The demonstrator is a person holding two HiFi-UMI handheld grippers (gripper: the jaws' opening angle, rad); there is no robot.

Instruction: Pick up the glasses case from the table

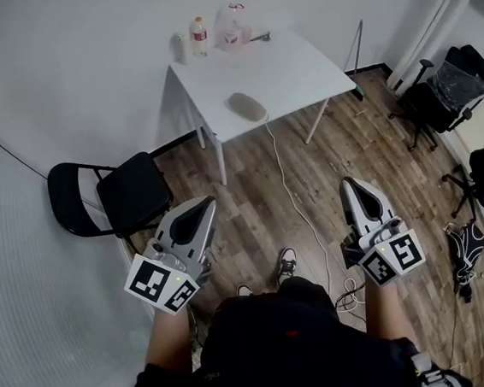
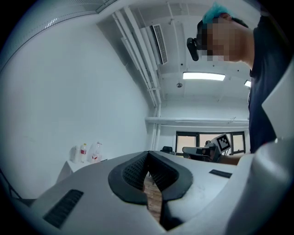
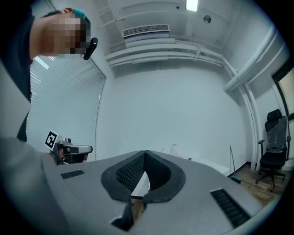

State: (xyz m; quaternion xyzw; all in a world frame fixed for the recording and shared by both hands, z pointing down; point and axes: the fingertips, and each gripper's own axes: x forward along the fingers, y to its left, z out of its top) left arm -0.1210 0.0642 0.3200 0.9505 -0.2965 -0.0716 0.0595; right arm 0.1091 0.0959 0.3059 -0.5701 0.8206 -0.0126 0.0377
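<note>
A white tabletop stands in a white-walled corner on a wood floor, with a black chair nearby. Bottles stand at its back edge; what they contain I cannot tell. The glasses case lies near its front edge and shows only in the head view. The left gripper and right gripper are well apart from it, fingers closed on nothing. The left gripper view shows a ceiling light.

White walls; wood floor; white table; black folding chair; seemingly office chairs right.
</note>
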